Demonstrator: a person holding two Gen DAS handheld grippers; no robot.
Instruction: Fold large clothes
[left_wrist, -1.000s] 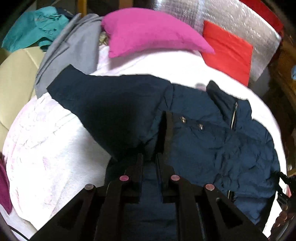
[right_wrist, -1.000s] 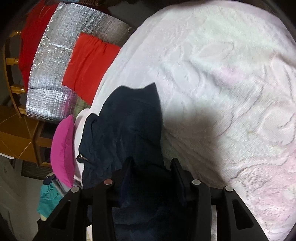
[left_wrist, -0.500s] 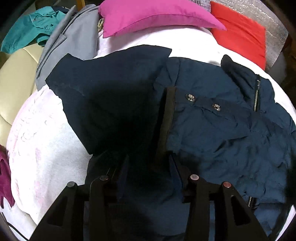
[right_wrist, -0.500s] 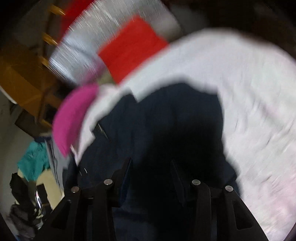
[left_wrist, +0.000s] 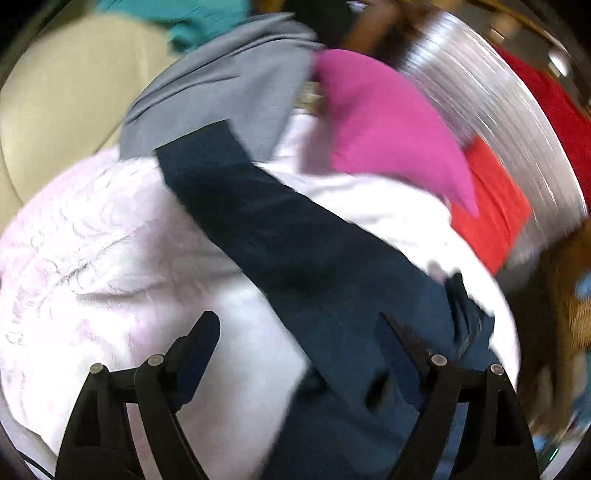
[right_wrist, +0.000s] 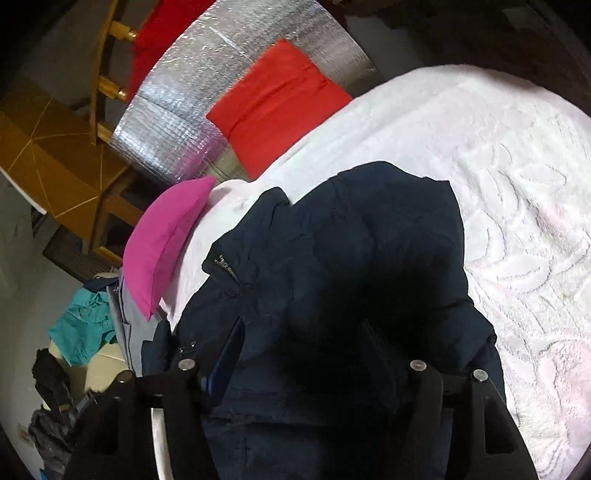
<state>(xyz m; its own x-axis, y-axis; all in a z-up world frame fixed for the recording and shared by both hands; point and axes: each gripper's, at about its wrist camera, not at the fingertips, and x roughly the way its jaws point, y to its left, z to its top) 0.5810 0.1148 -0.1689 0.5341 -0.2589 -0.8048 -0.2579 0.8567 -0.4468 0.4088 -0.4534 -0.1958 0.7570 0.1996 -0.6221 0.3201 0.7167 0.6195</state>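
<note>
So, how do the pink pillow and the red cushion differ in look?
The bright pink pillow looks plump with a pointed corner; the flat red square cushion looks thinner. The pillow lies on the white textured bedspread; the cushion leans on the silver foil panel. Both are plain-coloured.

The navy jacket lies crumpled on the white bed, collar zipper toward 10 o'clock. One sleeve stretches flat toward 11 o'clock.
</note>
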